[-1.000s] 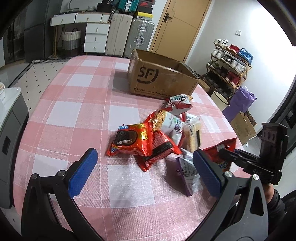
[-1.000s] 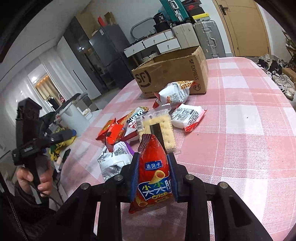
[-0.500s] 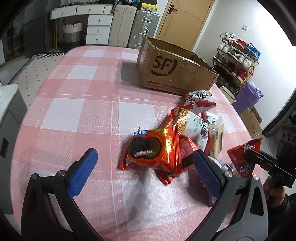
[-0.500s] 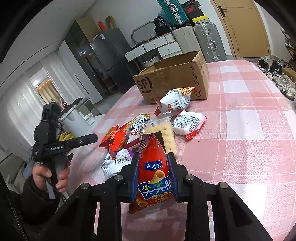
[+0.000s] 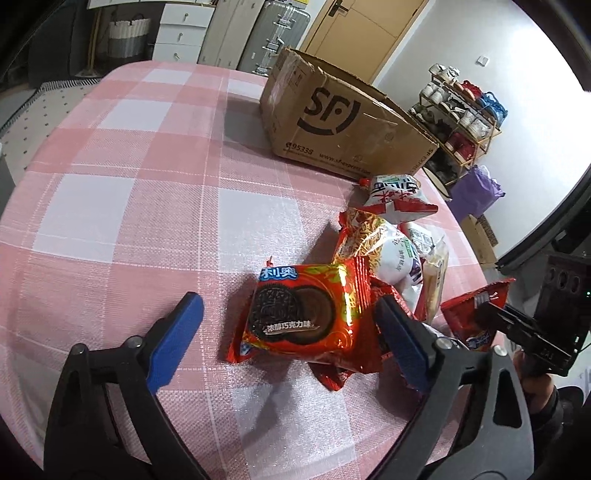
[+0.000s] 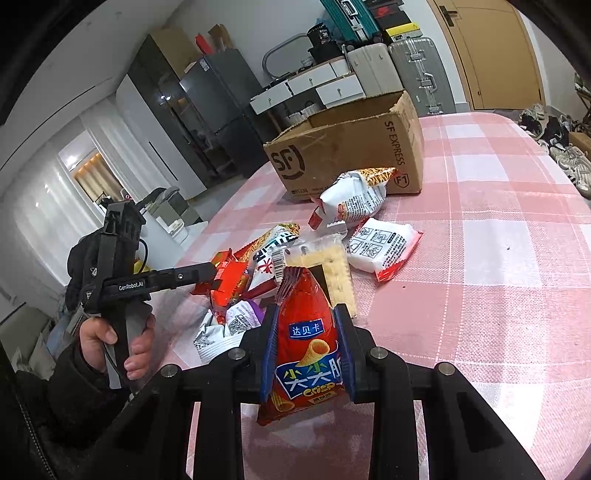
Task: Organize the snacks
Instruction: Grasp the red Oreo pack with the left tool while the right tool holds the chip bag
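Observation:
My right gripper (image 6: pixel 306 321) is shut on a red crisp bag (image 6: pixel 308 347) and holds it above the table's near edge; the bag also shows in the left wrist view (image 5: pixel 471 314). My left gripper (image 5: pixel 288 321) is open, its blue pads either side of a red Oreo packet (image 5: pixel 303 314) at the pile's left end; it also shows in the right wrist view (image 6: pixel 207 273). Behind lie a white and red bag (image 5: pixel 397 194), a noodle bag (image 5: pixel 384 243) and a cracker pack (image 6: pixel 332 266). An open SF cardboard box (image 5: pixel 343 118) stands at the back.
A white packet (image 6: pixel 384 247) and a purple and white packet (image 6: pixel 236 321) lie in the pile on the pink checked tablecloth (image 5: pixel 122 192). A shoe rack (image 5: pixel 461 110) and suitcases (image 5: pixel 273 33) stand beyond the table. The table edge is near on the right.
My left gripper has moved forward and down to the Oreo packet, still open. My right gripper has kept its hold on the crisp bag and barely moved.

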`<action>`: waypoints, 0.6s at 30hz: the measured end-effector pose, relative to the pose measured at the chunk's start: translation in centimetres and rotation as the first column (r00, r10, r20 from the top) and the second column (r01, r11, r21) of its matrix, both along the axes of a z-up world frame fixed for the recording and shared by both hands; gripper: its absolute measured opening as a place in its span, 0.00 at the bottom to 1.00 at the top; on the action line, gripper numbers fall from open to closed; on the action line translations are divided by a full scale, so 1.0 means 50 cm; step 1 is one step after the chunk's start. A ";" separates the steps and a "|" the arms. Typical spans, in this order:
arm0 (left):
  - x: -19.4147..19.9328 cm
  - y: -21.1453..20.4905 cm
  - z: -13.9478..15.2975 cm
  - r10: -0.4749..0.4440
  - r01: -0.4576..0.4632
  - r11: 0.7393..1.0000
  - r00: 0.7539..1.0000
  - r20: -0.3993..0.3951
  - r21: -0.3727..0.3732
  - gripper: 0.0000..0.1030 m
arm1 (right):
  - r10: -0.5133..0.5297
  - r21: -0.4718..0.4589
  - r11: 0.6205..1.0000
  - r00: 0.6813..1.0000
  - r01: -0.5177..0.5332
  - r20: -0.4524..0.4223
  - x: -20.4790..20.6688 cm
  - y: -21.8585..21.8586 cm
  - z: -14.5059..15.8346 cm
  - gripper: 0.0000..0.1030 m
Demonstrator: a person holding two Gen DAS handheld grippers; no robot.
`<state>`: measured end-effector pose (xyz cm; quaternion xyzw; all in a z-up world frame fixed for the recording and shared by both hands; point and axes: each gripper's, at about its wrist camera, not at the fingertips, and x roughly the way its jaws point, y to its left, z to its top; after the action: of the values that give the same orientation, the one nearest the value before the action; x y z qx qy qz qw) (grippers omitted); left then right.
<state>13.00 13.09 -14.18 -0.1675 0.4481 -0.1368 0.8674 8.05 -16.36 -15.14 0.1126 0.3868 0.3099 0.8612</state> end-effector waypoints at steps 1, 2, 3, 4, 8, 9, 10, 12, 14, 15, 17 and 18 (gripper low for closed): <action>0.001 0.000 -0.002 -0.005 0.005 1.000 1.000 -0.004 -0.006 0.85 | 0.001 -0.001 1.000 1.000 -0.001 -0.002 0.001 0.001 -0.001 0.28; 0.004 0.000 -0.005 -0.011 0.010 1.000 1.000 -0.007 -0.015 0.83 | 0.006 -0.002 1.000 1.000 -0.006 -0.003 0.001 0.002 -0.001 0.28; 0.006 0.000 -0.007 -0.015 0.014 1.000 1.000 -0.010 -0.024 0.80 | 0.010 -0.009 1.000 1.000 -0.010 0.001 0.000 0.005 0.000 0.28; 0.008 0.000 -0.009 -0.020 0.020 0.999 1.000 -0.011 -0.034 0.79 | 0.015 -0.013 1.000 1.000 -0.015 0.001 0.001 0.008 0.000 0.28; 0.007 -0.003 -0.012 -0.036 0.036 0.998 0.999 -0.009 -0.058 0.63 | 0.018 -0.016 1.000 1.000 -0.018 -0.004 0.004 0.012 -0.002 0.28; 0.008 -0.004 -0.012 -0.041 0.040 0.997 0.999 -0.008 -0.063 0.59 | 0.017 -0.016 1.000 1.000 -0.017 -0.005 0.006 0.013 -0.003 0.28; 0.010 -0.005 -0.012 -0.044 0.044 0.997 0.999 -0.006 -0.063 0.58 | 0.016 -0.015 1.000 1.000 -0.016 -0.007 0.007 0.013 -0.003 0.28; 0.008 -0.003 -0.015 -0.039 0.039 0.997 0.999 -0.005 -0.064 0.46 | 0.014 -0.015 1.000 1.000 -0.014 -0.008 0.008 0.014 -0.003 0.28; 0.004 0.002 -0.014 -0.032 0.033 0.997 0.999 0.005 -0.069 0.45 | 0.012 -0.016 1.000 1.000 -0.012 -0.007 0.008 0.014 -0.004 0.28; 0.001 0.004 -0.011 -0.020 0.021 0.998 1.000 0.015 -0.058 0.45 | 0.010 -0.016 1.000 1.000 -0.010 -0.007 0.008 0.013 -0.004 0.28; -0.003 0.006 -0.010 -0.015 0.016 0.999 1.000 0.022 -0.051 0.45 | 0.004 -0.012 1.000 1.000 -0.004 -0.005 0.008 0.009 -0.003 0.28; -0.004 0.009 -0.008 -0.008 0.009 0.999 1.000 0.025 -0.049 0.45 | -0.002 -0.011 1.000 1.000 0.002 -0.004 0.008 0.006 -0.002 0.28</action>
<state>12.78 13.53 -14.57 -0.1851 0.4347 -0.1534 0.8679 8.47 -16.04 -15.22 0.1088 0.3901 0.3066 0.8614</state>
